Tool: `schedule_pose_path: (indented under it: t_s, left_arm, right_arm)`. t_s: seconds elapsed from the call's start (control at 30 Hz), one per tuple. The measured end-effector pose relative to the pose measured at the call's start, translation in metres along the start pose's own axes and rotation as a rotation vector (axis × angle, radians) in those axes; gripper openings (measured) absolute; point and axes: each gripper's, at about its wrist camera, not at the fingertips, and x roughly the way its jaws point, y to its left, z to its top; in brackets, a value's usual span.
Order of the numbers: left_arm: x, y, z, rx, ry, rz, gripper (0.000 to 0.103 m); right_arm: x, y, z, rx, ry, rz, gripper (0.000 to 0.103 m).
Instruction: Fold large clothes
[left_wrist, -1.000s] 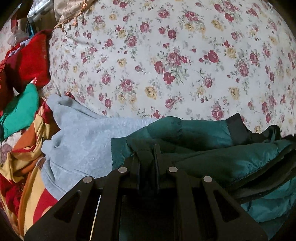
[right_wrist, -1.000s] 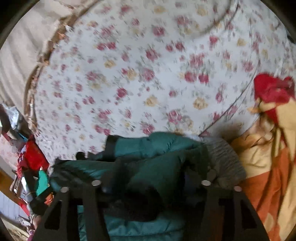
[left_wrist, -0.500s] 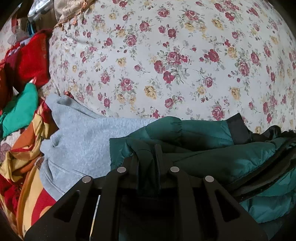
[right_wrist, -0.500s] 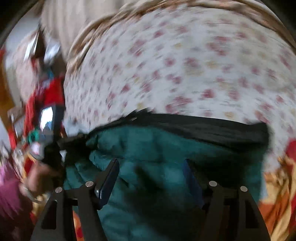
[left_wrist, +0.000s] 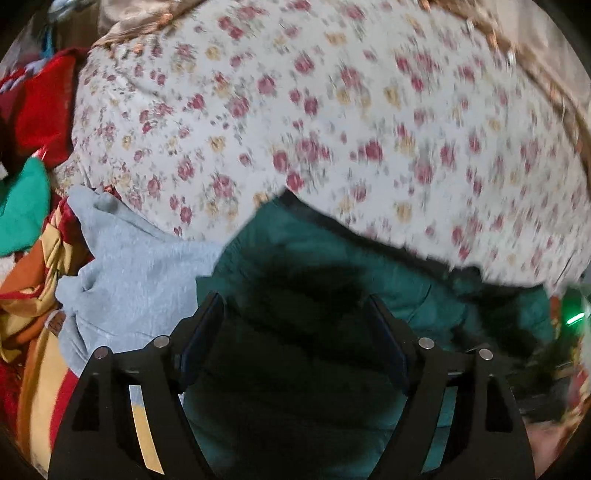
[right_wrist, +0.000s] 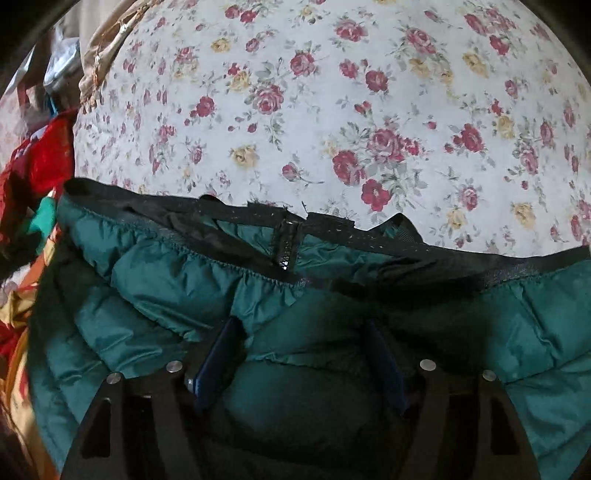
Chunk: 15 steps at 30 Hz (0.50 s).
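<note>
jacket (right_wrist: 177, 280): teal, black trim | sheet (right_wrist: 332, 92): white, rose-print | sweatshirt (left_wrist: 136, 273): grey

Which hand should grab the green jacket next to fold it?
Probably the right. The right hand-held gripper sits over the green jacket with puffy cloth between its open pads, near the black hem. The left hand-held gripper is opening, letting go.

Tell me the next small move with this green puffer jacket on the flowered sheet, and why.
Probably lift the left hand-held gripper clear: its jaws are opening over the green puffer jacket, which lies bunched on the flowered sheet. The right hand-held gripper stands open over the padding, so nothing is gripped.
</note>
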Motion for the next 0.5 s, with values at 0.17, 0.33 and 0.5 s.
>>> schedule_pose_path:
  t_s: [0.17,0.33,0.5]
  left_arm:
    - [0.023,-0.007,-0.011,0.055,0.018,0.074,0.079]
    - [0.040,-0.003,-0.014,0.033,0.030,0.093,0.079]
    - [0.050,-0.003,-0.015,0.031,0.025,0.102,0.081]
  right_arm:
    - [-0.062,-0.024,-0.014,0.014,-0.088,-0.011,0.073]
    - [-0.070,-0.072,-0.024,-0.024,-0.108,-0.196,0.077]
    - [-0.038,-0.107,-0.022,0.045,-0.078,-0.220,0.078]
